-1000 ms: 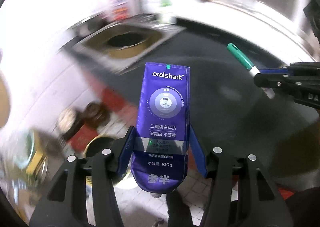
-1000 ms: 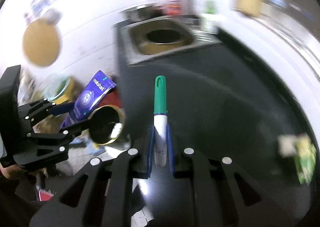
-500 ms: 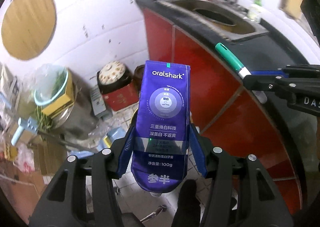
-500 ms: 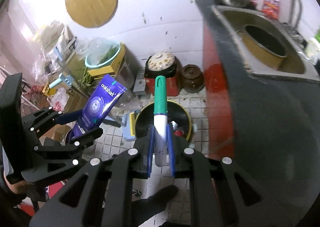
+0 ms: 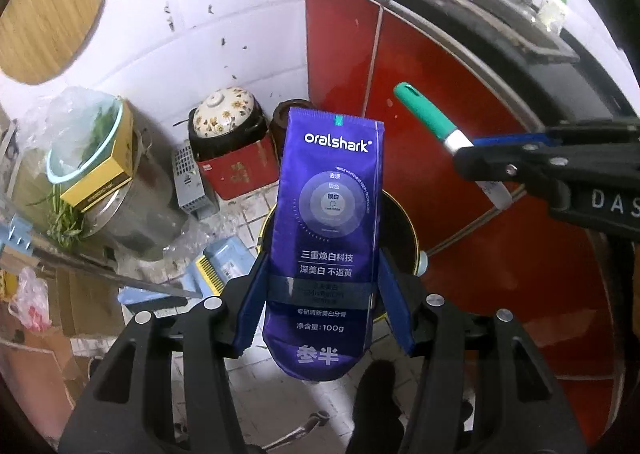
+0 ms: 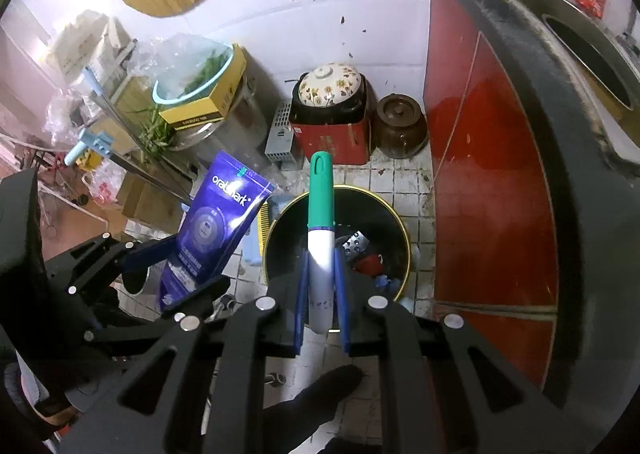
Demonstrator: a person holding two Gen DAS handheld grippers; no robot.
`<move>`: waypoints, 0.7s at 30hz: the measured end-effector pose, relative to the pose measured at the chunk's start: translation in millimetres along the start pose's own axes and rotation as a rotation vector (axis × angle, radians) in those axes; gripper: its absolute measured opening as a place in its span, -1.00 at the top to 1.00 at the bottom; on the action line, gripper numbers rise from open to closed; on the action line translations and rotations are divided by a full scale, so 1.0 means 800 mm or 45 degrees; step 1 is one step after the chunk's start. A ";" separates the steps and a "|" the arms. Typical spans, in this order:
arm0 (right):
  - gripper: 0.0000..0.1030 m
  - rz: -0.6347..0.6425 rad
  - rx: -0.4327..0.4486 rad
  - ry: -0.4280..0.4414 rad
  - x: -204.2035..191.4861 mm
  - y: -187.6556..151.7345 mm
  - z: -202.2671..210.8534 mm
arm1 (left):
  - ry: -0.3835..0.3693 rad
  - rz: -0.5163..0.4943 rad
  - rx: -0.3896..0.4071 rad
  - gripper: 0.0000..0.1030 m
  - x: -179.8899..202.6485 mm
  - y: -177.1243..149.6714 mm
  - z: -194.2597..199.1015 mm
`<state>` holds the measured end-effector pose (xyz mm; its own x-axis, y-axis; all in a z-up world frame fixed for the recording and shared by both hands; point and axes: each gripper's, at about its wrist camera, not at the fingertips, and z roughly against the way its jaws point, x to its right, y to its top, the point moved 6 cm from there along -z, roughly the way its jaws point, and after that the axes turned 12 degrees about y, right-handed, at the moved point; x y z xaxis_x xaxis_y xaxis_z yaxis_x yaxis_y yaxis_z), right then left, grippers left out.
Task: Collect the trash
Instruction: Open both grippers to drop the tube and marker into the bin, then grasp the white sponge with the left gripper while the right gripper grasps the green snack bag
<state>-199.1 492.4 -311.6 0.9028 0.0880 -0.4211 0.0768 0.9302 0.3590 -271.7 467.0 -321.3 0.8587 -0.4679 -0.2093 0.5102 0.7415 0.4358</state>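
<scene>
Two pieces of trash are in my grip, one per hand. My left gripper [image 5: 324, 306] has its jaws partly closed on the flat sides of a purple Oralshark toothpaste tube [image 5: 326, 222], which stands upright at the centre of the left wrist frame; in the right wrist frame the same tube [image 6: 212, 230] leans at centre left. My right gripper [image 6: 320, 294] has its jaws pinched nearly together on the white barrel of a green-capped marker [image 6: 321, 238], cap pointing toward the top of the frame; from the left wrist view that marker [image 5: 430, 120] slants in from the right edge. Directly behind both items in the frames sits a black trash bin [image 6: 390, 214] with a yellow rim on the tiled floor, and I can make out a grey perforated piece, something red and something blue inside it; in the left view the bin [image 5: 402, 222] is mostly hidden behind the tube. Toward the upper middle, a flowered lidded pot [image 6: 330, 90] rests on a red box [image 6: 332, 138], with a brown lidded jar [image 6: 400, 126] just beside it on the right. At upper left a pale blue basin [image 6: 192, 74] holding greens under plastic wrap sits on a yellow box [image 6: 208, 106]. A red-fronted cabinet [image 6: 488, 182] under the dark bench [image 6: 560, 158] fills the right side.
</scene>
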 end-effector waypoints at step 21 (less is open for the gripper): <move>-0.50 -0.063 0.219 -0.075 0.011 -0.037 0.160 | 0.008 -0.064 0.105 -0.51 0.026 0.027 0.076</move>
<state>-138.8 419.8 -219.3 0.9190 0.0175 -0.3939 0.1886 0.8578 0.4782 -246.0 444.0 -262.6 0.8324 -0.5004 -0.2383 0.5474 0.6746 0.4953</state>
